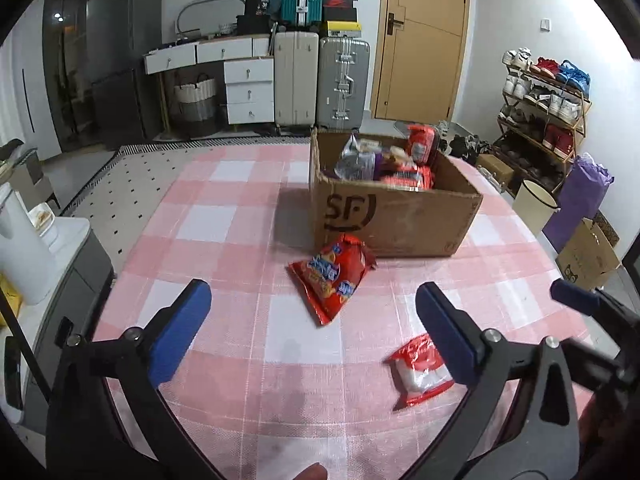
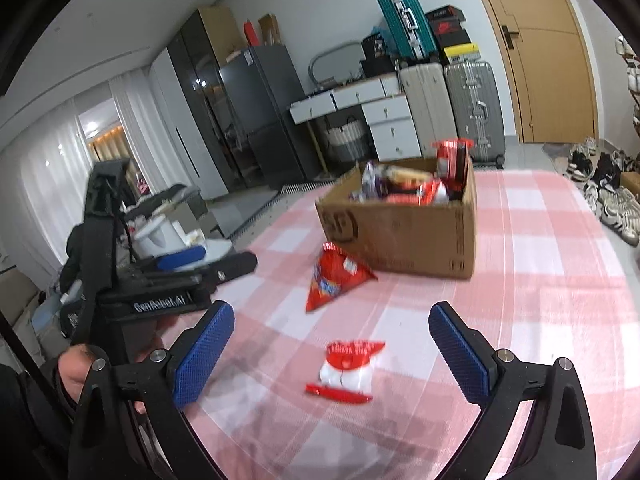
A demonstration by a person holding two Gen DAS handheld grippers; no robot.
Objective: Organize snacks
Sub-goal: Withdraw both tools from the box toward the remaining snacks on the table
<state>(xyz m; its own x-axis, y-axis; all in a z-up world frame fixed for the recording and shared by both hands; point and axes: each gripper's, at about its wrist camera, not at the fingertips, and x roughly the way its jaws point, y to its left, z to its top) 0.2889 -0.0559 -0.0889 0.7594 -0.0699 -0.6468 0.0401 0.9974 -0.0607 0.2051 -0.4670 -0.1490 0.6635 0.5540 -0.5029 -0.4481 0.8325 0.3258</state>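
Pink-and-white checked cloth covers the table, which fills most of both views and has a smooth woven look. Beyond it stand a wooden door, upright hard-shell suitcases and a white drawer unit. Only the left wrist view shows the shoe rack against the right wall; only the right wrist view shows pale curtains and the person's hand holding the left tool.

Ahead of both claws sits an open brown cardboard box, printed with letters on its near side and packed with crinkled red and purple snack bags. A large glossy red snack bag lies flat on the cloth just in front of the box, ahead of the left claw. Nearer, a small red-and-white packet lies between the spread fingers of the right claw, apart from both pads.

Each claw stands wide apart with nothing gripped; the blue pads are ridged rubber on black arms.
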